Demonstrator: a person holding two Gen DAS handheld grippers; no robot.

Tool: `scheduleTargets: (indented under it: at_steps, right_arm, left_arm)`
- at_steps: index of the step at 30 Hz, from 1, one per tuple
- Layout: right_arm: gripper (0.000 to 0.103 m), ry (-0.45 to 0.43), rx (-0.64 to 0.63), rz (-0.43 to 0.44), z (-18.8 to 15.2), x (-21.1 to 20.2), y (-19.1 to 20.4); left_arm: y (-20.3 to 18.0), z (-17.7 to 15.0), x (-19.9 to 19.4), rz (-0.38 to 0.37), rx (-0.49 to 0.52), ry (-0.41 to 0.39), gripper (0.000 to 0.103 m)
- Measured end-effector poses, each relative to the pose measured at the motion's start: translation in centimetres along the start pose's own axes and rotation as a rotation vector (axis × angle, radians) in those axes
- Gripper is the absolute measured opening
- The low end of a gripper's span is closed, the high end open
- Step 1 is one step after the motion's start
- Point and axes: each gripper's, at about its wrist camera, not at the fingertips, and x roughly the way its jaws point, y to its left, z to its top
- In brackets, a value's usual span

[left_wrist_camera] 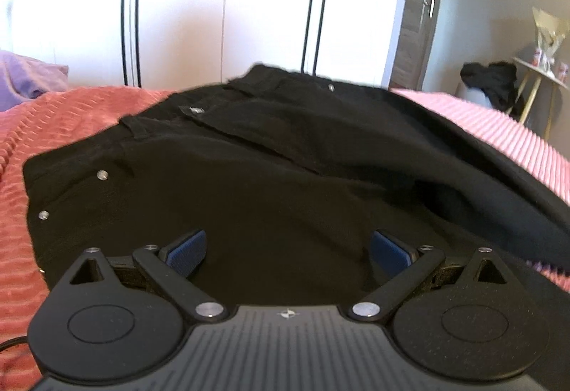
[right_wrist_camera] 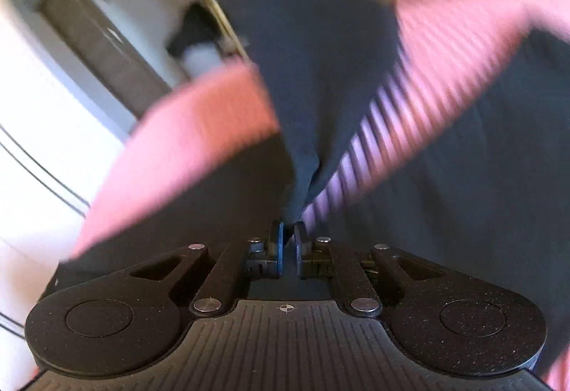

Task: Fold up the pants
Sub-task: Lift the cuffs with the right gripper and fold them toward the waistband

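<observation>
Black pants (left_wrist_camera: 270, 163) lie spread on a coral ribbed bedspread (left_wrist_camera: 67, 116), waistband and metal buttons toward the far side. My left gripper (left_wrist_camera: 288, 250) is open, its blue pads wide apart just above the pants' seat. In the right wrist view, blurred by motion, my right gripper (right_wrist_camera: 288, 239) is shut on a fold of the black pants (right_wrist_camera: 313, 77), which rises from the pads as a lifted leg. More black cloth fills the right side.
White wardrobe doors (left_wrist_camera: 221, 6) stand behind the bed. A lilac cloth (left_wrist_camera: 28, 77) lies at the far left. A brown door (left_wrist_camera: 416, 9) and a small side table (left_wrist_camera: 541, 77) with dark clothes beside it stand at the right.
</observation>
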Motion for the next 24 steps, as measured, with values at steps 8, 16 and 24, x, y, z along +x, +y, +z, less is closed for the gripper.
scheduleTargets:
  at_steps: [8, 16, 24]
  right_arm:
    - [0.071, -0.226, -0.039, 0.077, 4.0, -4.5, -0.4]
    - [0.052, -0.240, -0.221, -0.117, 4.6, -0.1, 2.8]
    - [0.016, -0.162, -0.265, -0.105, 4.5, 2.1, 1.3]
  left_arm:
    - [0.4, 0.6, -1.5, -0.021, -0.014, 0.006, 0.099]
    - [-2.3, 2.0, -1.5, -0.104, 0.017, 0.014, 0.099]
    - [-9.1, 10.3, 4.5, -0.346, -0.041, 0.093, 0.099]
